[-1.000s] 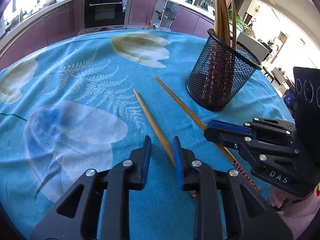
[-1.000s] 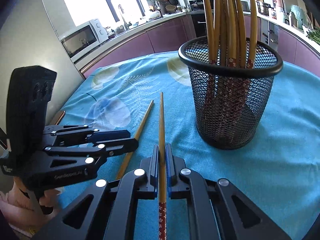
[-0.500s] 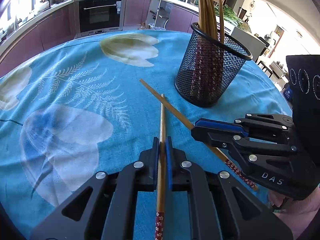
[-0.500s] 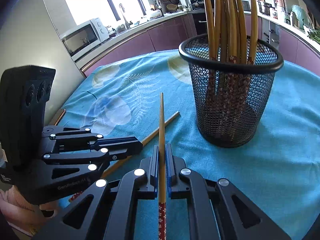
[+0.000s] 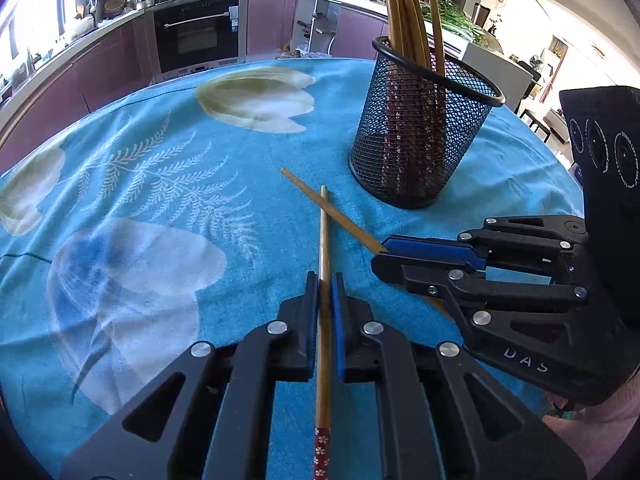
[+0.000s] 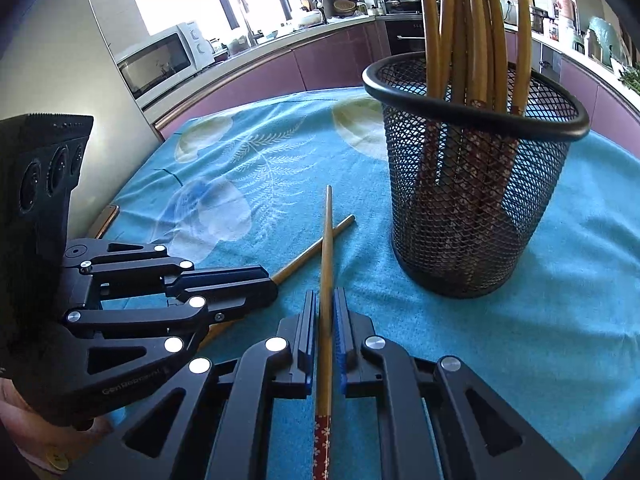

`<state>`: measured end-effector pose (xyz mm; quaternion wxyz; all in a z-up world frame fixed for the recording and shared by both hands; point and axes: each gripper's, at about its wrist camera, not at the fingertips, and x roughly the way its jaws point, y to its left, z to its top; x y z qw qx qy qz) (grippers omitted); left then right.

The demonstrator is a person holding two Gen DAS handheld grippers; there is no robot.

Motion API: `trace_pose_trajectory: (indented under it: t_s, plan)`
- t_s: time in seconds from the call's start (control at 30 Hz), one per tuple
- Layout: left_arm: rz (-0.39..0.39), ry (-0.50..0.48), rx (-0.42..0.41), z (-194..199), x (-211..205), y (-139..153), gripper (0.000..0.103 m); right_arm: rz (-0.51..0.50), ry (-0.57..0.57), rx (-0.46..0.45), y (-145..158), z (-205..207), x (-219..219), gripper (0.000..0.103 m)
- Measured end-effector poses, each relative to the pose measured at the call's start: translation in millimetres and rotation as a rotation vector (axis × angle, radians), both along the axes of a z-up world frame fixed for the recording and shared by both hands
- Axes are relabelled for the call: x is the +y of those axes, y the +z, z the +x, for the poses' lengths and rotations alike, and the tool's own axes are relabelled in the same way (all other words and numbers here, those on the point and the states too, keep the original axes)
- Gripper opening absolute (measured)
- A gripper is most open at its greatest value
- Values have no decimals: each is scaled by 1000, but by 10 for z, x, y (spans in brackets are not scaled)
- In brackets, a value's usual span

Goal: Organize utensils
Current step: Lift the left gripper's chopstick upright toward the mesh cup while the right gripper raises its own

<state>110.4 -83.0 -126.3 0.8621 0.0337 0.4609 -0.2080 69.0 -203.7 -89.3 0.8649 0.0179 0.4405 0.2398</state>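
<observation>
My left gripper (image 5: 325, 280) is shut on a bamboo chopstick (image 5: 324, 232) whose red patterned end points back toward the camera. My right gripper (image 6: 325, 300) grips a second chopstick (image 6: 328, 240) the same way, and its jaws are just starting to open with the stick still between the pads. The two sticks cross near their tips above the blue cloth. In each wrist view the other gripper shows from the side: the right gripper (image 5: 384, 252) and the left gripper (image 6: 272, 280). A black mesh basket (image 6: 472, 208) with several chopsticks (image 6: 472, 40) stands upright just beyond.
The round table wears a blue floral cloth (image 5: 160, 200). The mesh basket (image 5: 420, 140) sits at its far right. Kitchen counters, an oven (image 5: 196, 40) and a microwave (image 6: 160, 60) lie beyond the table's edge. A hand shows at the lower corners.
My left gripper shut on the chopstick that lay between its open fingers and swung its tip toward the basket, so it now crosses the right stick. The right gripper barely moved.
</observation>
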Motion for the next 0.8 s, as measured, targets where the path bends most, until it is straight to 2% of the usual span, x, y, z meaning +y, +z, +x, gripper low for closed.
trace_pose_trajectory:
  t_s: [0.4, 0.8]
  plan:
    - [-16, 24, -20, -41, 58, 87, 7, 38, -7, -36, 131, -54, -67, 6]
    - [-89, 5, -82, -181, 162, 442, 7, 101, -8, -121, 462, -217, -200, 6]
